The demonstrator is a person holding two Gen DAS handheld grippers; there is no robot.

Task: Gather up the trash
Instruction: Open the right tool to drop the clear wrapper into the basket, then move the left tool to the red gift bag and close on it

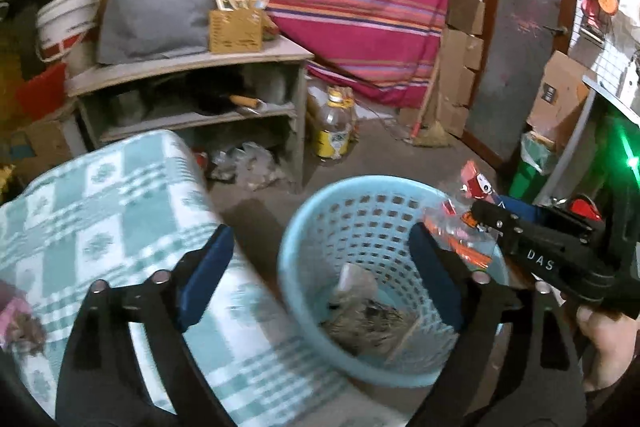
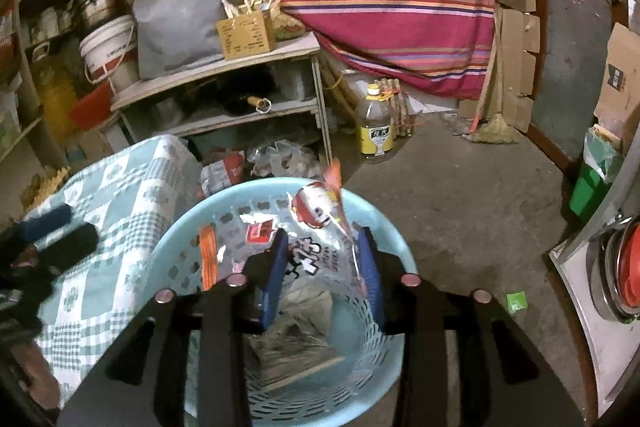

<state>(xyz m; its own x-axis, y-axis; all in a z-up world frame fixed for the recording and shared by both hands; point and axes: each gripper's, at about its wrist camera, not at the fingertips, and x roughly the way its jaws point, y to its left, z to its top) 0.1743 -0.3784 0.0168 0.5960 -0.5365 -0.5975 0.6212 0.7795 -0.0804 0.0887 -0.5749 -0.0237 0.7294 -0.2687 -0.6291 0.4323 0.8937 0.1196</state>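
Where the checked green-and-white cloth (image 1: 100,211) covers a low surface at the left, the left gripper (image 1: 320,267) hangs with jaws wide apart and nothing between them. Next right: pale blue perforated basket (image 2: 384,227) on the floor, grey crumpled waste already at its bottom. Over its rim, the right gripper (image 2: 322,263) has the clear printed snack wrapper (image 2: 320,211) between its partly parted jaws; whether the pads grip it, I cannot tell. Far right: a small green scrap (image 2: 516,301) lies on the concrete. Step in hand, as judged: dropping the wrapper in. Next calls for jaws fully parted, then fetching the scrap.
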